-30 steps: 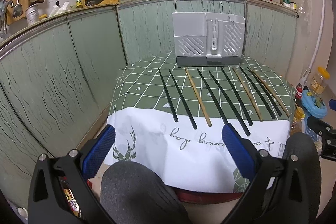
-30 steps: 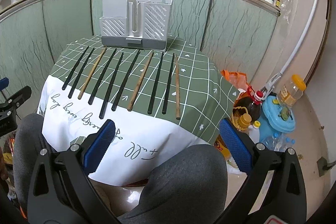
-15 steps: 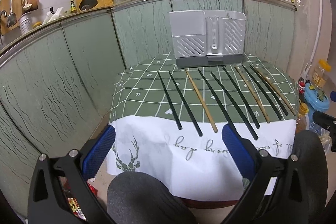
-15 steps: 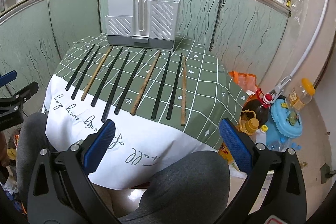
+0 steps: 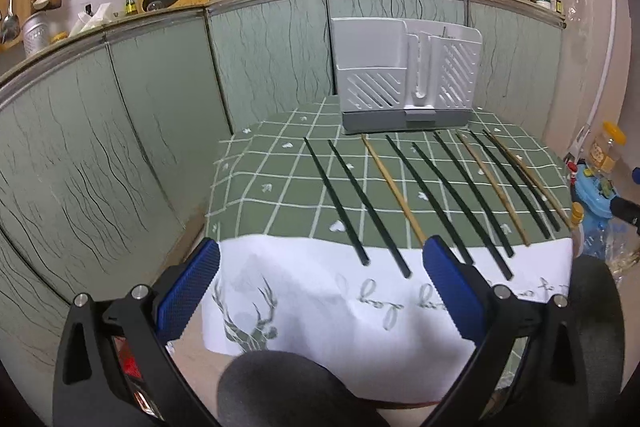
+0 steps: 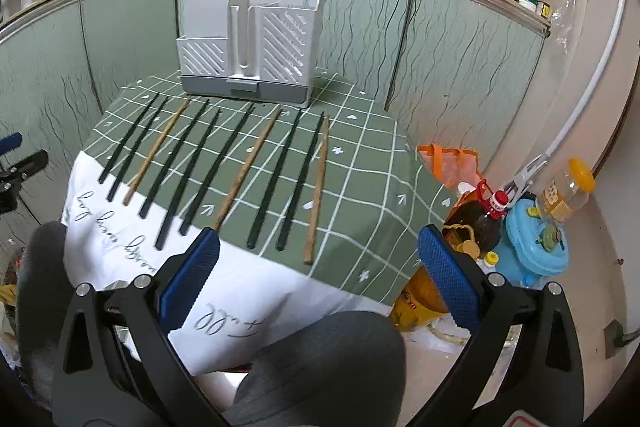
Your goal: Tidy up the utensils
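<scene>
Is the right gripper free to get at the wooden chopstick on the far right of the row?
Probably yes: the right gripper is open and empty, and nothing lies between it and that wooden chopstick.

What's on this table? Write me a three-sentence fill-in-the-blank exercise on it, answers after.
Of ten chopsticks on the tablecloth, ___ are wooden.
The rightmost chopstick is made of ___.
The left tool and right tool are both ___, holding nothing.
Missing words: three; wood; open.

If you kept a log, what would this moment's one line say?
left gripper: open, empty | right gripper: open, empty | chopsticks: in a row on tablecloth | holder: behind them
</scene>
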Available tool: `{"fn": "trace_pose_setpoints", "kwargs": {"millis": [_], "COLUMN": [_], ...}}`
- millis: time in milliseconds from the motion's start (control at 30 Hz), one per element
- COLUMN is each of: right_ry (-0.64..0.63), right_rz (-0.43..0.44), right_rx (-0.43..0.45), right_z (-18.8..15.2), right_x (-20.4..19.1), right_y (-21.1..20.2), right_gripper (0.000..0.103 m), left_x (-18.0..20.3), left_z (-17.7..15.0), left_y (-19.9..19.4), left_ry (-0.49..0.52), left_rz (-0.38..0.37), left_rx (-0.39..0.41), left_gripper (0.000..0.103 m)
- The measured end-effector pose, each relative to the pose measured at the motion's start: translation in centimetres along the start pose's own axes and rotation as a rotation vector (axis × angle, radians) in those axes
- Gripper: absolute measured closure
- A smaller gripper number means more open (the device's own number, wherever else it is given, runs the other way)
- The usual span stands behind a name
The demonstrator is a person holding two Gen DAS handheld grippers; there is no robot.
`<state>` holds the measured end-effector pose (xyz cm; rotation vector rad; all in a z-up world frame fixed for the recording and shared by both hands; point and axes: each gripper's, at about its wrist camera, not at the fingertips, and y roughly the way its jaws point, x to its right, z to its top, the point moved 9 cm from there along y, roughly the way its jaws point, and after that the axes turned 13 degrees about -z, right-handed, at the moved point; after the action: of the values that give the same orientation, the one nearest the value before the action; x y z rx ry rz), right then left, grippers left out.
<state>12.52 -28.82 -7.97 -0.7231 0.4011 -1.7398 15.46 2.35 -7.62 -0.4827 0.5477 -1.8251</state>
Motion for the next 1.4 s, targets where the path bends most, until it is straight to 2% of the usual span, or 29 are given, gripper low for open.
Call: {"fn": "trace_pose_setpoints", "kwargs": {"millis": [300, 533, 700, 767, 900, 933, 1033, 1067, 1233, 1400], "right_ry": [-0.013, -0.016, -0.004, 0.009, 0.026, 0.028, 0.026, 0.023, 0.026, 0.013], "right_rz": [0.02, 0.056, 0.054, 0.054, 0.058, 0.057, 0.061, 0.06, 0.062, 0.086], "right_rx": [-0.02, -0.027, -0.04, -0.049, -0.059, -0.061, -0.063, -0.063, -0.072, -0.094], "right_z": [0.3, 0.4, 0.4, 0.3, 0.0, 0.0, -0.2, -0.3, -0.7, -1.4], "right_x": [0.5, 0.1, 0.2, 0.2, 0.3, 0.3, 0.2, 0.1, -0.2, -1.3], "right_y": [3.4, 5.6, 7.6, 8.2, 8.9, 9.0, 9.4, 9.6, 10.3, 10.9], "right_gripper": [0.008, 0.008, 0.008, 0.008, 0.008, 0.008, 0.008, 0.009, 0.019, 0.04], "left_x": [-0.7, -0.7, -1.3, -1.3, -1.0, -1.0, -0.7, -0.6, -0.5, -0.4], "left_z": [0.4, 0.2, -0.2, -0.4, -1.3, -1.6, -2.2, -2.4, -2.9, -3.0], "left_y": [2.2, 4.8, 6.9, 7.5, 9.0, 9.5, 10.3, 10.5, 11.1, 11.1], "left_ry": [0.023, 0.021, -0.005, -0.018, -0.027, -0.035, -0.045, -0.046, -0.057, -0.054], "left_rz": [-0.02, -0.038, -0.013, -0.004, 0.004, 0.005, 0.003, 0.006, 0.018, 0.029], "left_rx": [-0.005, -0.037, -0.065, -0.07, -0.103, -0.116, -0.135, -0.138, -0.148, -0.123], "left_gripper": [0.004, 0.004, 0.005, 0.016, 0.024, 0.03, 0.032, 0.036, 0.043, 0.046]}}
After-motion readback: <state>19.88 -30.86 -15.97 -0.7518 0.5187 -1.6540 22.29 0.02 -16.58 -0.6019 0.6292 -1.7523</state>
